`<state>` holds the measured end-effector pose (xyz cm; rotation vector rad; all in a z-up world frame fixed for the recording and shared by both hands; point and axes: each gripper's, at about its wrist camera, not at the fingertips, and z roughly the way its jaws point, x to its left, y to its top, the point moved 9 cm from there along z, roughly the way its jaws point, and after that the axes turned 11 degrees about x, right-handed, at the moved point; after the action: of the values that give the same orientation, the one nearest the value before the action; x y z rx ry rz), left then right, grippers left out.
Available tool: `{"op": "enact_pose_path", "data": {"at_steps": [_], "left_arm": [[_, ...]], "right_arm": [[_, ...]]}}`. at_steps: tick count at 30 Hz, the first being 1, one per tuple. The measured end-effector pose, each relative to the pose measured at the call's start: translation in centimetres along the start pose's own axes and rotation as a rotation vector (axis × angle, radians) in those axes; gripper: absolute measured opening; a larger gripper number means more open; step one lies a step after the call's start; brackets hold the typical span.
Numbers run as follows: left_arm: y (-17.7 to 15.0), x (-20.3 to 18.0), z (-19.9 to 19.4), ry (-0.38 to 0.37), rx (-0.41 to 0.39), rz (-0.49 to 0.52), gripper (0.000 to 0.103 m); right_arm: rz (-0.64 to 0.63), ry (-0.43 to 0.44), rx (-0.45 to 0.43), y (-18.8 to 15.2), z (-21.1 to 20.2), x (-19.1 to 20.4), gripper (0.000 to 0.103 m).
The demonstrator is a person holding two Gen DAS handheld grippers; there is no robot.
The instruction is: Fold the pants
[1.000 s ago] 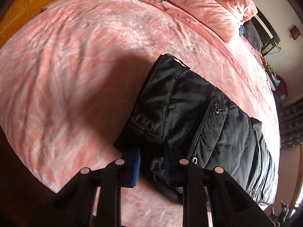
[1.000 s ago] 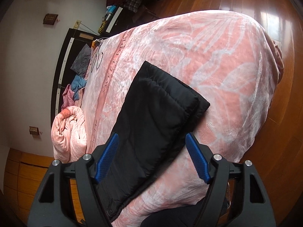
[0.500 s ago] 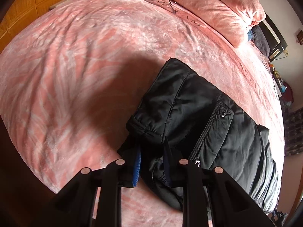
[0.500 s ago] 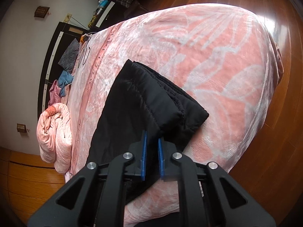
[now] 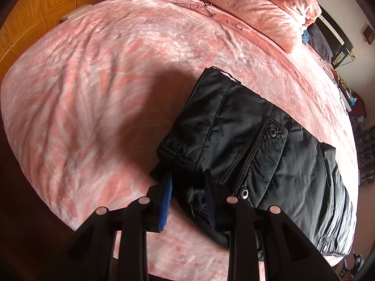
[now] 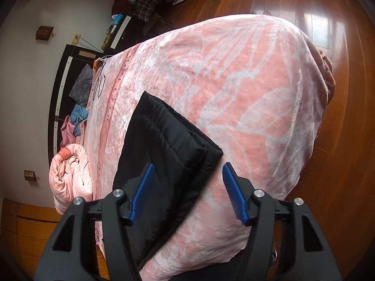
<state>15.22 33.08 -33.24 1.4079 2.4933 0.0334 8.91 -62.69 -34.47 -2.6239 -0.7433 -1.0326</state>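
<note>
Black padded pants (image 5: pixel 257 145) lie on a pink bed (image 5: pixel 105 82), the waist end with zipper and snaps toward me in the left wrist view. My left gripper (image 5: pixel 187 196) is shut on the bunched waist fabric at the near edge. In the right wrist view the folded leg end of the pants (image 6: pixel 168 154) lies flat on the bed (image 6: pixel 246 93). My right gripper (image 6: pixel 187 187) is open and empty, hovering over the corner of the leg end.
A rolled pink quilt (image 5: pixel 269 7) lies at the head of the bed, also in the right wrist view (image 6: pixel 70 175). Wooden cabinets (image 5: pixel 35 7) stand to the left. Wooden floor (image 6: pixel 339 46) surrounds the bed's foot. Clothes and a dark headboard (image 6: pixel 70 89) sit by the wall.
My right gripper was open, shut on the leg end half a second ago, and has opened again, releasing it. My left gripper stays shut on the waist, which shifted slightly.
</note>
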Motion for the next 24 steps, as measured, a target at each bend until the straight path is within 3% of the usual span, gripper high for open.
{"op": "enact_pose_path", "data": {"at_steps": [2, 7, 14, 24], "left_arm": [[-0.5, 0.4, -1.1, 0.006, -0.041, -0.017, 0.066], [-1.5, 0.4, -2.9, -0.028, -0.115, -0.049, 0.084], [-1.8, -0.2, -1.3, -0.045, -0.096, -0.095, 0.085], [-2.2, -1.0, -0.1, -0.025, -0.155, -0.140, 0.085]], "right_arm": [[0.001, 0.015, 0.017, -0.2, -0.1, -0.2, 0.061], [0.007, 0.066, 0.024, -0.6, 0.9, -0.1, 0.065], [0.026, 0.100, 0.040, -0.4, 3.2, -0.2, 0.066], [0.013, 0.170, 0.025, 0.5, 4.2, -0.1, 0.067]]}}
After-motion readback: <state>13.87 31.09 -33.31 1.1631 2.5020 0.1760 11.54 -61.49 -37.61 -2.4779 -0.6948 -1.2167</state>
